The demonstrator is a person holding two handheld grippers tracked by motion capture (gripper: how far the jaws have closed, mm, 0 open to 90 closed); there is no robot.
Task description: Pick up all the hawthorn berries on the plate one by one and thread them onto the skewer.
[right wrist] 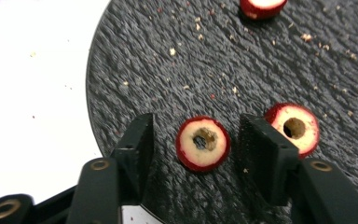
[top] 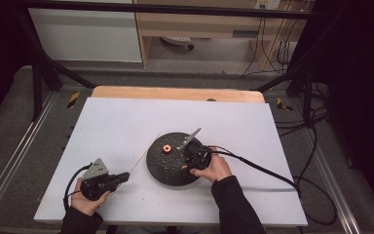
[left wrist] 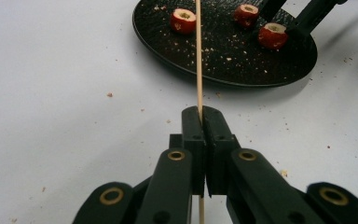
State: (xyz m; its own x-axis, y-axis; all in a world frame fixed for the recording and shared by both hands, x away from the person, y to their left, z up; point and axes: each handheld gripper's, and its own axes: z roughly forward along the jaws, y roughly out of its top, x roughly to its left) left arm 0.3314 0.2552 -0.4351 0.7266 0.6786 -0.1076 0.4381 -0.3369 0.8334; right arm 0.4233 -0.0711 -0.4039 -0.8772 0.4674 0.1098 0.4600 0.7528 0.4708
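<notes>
Between right gripper (right wrist: 193,140) jaws, cored fruit (right wrist: 203,143), untouched

Grey floor (top: 9,117) — wooden shelving (top: 195,24)

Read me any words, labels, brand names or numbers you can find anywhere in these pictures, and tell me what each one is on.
There is no text that can be read.
The black plate, the cored red fruit pieces, the wooden skewer and both grippers carry no print.
A white box on the far wall in the high view may bear marks, too small to tell.
</notes>
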